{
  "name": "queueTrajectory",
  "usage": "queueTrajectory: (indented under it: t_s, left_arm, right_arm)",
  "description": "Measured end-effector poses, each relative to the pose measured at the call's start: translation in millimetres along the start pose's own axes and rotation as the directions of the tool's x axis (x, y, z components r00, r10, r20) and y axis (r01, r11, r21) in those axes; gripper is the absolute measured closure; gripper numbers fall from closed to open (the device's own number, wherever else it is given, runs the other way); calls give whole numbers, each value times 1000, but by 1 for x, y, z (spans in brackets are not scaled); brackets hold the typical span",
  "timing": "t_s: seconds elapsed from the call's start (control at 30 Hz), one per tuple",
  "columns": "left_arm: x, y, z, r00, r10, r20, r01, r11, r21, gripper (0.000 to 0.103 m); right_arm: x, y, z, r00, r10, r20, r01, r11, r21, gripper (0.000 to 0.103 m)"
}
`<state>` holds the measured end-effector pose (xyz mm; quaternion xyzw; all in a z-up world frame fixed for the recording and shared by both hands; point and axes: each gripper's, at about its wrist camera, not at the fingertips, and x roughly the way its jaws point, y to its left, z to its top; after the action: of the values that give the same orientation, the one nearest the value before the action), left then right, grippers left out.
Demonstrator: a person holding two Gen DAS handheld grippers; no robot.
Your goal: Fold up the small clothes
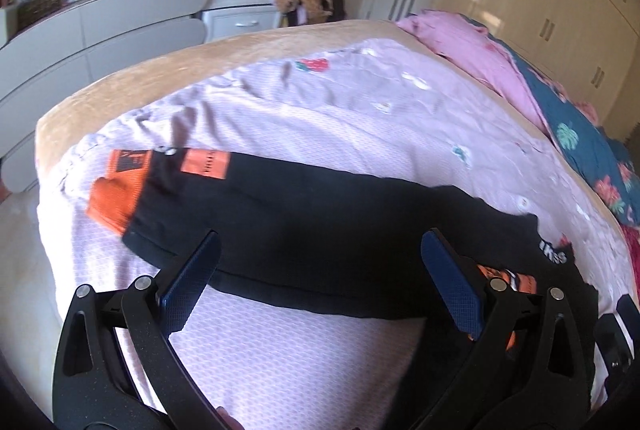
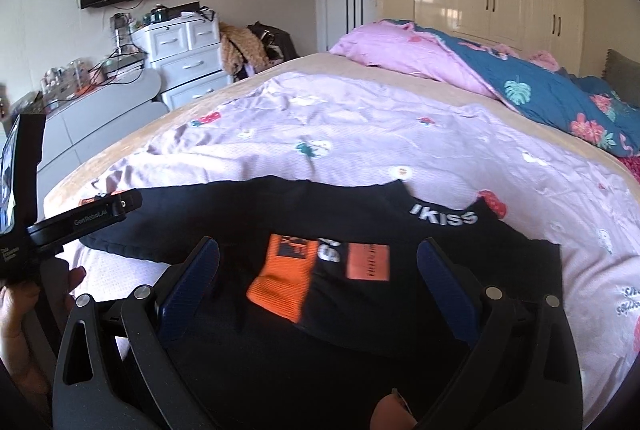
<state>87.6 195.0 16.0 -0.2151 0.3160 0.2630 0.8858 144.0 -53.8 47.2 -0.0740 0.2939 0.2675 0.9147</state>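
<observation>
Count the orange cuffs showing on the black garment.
2. In the left wrist view, one orange cuff lies at the black garment's far left end; another peeks out behind the right finger. More may be hidden in folds.

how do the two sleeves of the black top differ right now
The left sleeve lies stretched out across the lilac sheet, its orange cuff resting off to the side. The right sleeve is already folded inward, so its orange cuff lies on the black body. Both carry orange patches.
</observation>
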Motion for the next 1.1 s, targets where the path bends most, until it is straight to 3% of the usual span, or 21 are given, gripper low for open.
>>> queueTrajectory:
  t_s: [0.3, 0.5, 0.87, 1.1]
  left_arm:
    - [6, 36, 8, 997, 71, 12, -69, 991, -111, 9]
    - [11, 62, 14, 987, 158, 5, -155, 975, -158, 9]
    - [19, 99, 14, 976, 211, -47, -216, 942, -256, 9]
    - [32, 110, 10, 973, 200, -114, -225, 930, -292, 9]
  right_arm:
    - [21, 35, 12, 998, 61, -23, -62, 998, -31, 4]
    - [31, 52, 18, 995, 96, -36, -97, 995, -39, 4]
    - [45, 83, 28, 988, 145, -57, -149, 985, -81, 4]
    - [48, 97, 32, 985, 163, -53, -168, 981, -96, 4]
